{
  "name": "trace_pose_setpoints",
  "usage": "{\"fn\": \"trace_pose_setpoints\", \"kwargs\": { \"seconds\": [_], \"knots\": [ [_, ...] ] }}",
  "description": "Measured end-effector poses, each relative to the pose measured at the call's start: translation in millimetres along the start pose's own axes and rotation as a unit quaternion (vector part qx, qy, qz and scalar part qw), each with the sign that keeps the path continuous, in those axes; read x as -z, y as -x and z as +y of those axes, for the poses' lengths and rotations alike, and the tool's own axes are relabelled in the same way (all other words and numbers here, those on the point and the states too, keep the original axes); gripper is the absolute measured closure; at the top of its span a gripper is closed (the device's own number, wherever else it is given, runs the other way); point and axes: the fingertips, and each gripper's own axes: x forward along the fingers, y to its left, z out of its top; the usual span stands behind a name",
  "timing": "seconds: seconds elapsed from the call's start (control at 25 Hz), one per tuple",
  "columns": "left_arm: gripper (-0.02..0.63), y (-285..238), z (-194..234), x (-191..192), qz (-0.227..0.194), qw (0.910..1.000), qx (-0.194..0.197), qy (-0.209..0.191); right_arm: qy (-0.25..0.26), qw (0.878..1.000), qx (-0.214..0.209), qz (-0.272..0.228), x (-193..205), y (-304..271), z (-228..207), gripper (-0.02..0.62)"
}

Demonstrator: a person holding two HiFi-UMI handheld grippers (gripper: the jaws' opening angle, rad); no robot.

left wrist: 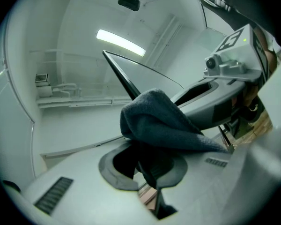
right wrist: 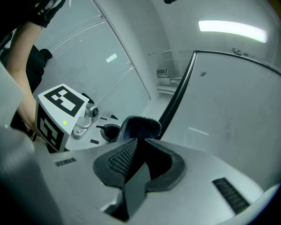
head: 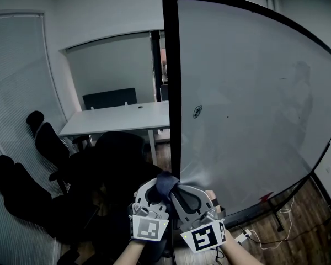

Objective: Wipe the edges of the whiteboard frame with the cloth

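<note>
**Cloth folded over the frame's left edge, low down, gripped from both sides.**
On the left, the left gripper (head: 150,199) has its fingers (left wrist: 110,170) clenched on one end of the dark cloth (head: 166,182). Between the two sets of fingertips, the cloth wraps the black whiteboard frame (head: 171,93). The right gripper (head: 190,202) pinches the other end. Recommendation: pull the fold taut against the edge, move both hands together at one height, and let neither end slip.

White worktop (head: 121,117) ahead of me, black office chairs (head: 49,145) to my left, window blinds (head: 16,81), wood floor (head: 303,220), ceiling light (left wrist: 121,42) overhead.
</note>
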Motion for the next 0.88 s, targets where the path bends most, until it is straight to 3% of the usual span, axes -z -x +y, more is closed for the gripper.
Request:
{"fn": "trace_pose_setpoints", "kwargs": {
  "seconds": [0.12,0.28,0.44,0.88],
  "knots": [
    [0.575,3,-6,11,0.011,0.9997,-0.003,0.021,-0.004,1.0,-0.003,0.004,6,1,5,0.543],
    [0.577,4,-11,14,0.01,0.9999,0.006,0.012,-0.008,1.0,-0.008,0.014,14,2,10,0.543],
    [0.577,7,-20,27,0.031,0.9987,0.017,0.037,-0.02,0.999,-0.013,0.024,22,3,16,0.543],
    [0.577,16,-37,52,0.051,0.9973,0.027,0.044,-0.043,0.998,-0.027,0.046,43,6,32,0.545]
  ]
}}
